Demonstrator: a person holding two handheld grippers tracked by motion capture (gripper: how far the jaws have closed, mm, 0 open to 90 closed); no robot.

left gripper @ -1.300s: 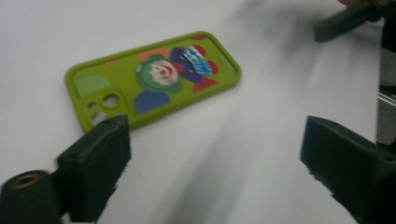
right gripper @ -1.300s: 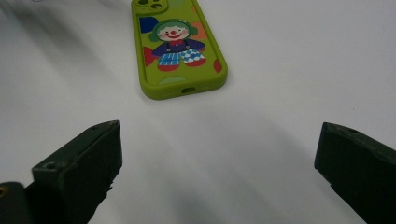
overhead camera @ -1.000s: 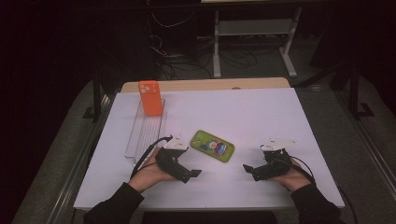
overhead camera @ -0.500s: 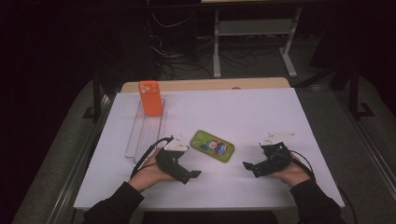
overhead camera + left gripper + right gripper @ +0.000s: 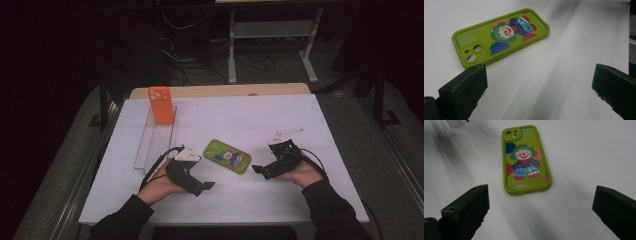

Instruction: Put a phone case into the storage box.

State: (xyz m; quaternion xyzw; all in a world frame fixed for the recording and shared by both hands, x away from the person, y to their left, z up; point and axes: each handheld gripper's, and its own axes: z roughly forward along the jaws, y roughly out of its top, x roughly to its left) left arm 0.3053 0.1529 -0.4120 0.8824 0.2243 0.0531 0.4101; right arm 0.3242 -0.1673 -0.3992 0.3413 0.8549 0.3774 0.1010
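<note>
A green phone case (image 5: 227, 156) with a clown picture lies flat, back up, in the middle of the white table. My left gripper (image 5: 204, 188) rests on the table to its near left, open, with nothing between the jaws. In the left gripper view the case (image 5: 500, 37) lies ahead and to the left of the gripper (image 5: 541, 87). My right gripper (image 5: 260, 171) sits just right of the case, open and empty. From the right gripper view, the case (image 5: 525, 160) is straight ahead of the gripper (image 5: 541, 210), camera cut-out at the far end.
An orange phone case (image 5: 161, 105) stands upright at the far end of a clear slotted rack (image 5: 152, 142) on the left. A wooden board (image 5: 225, 91) runs along the white sheet's far edge. Dark floor, cables and a table frame lie beyond.
My right gripper has shifted a little forward and left, closer to the green case. The left gripper and the case have stayed put.
</note>
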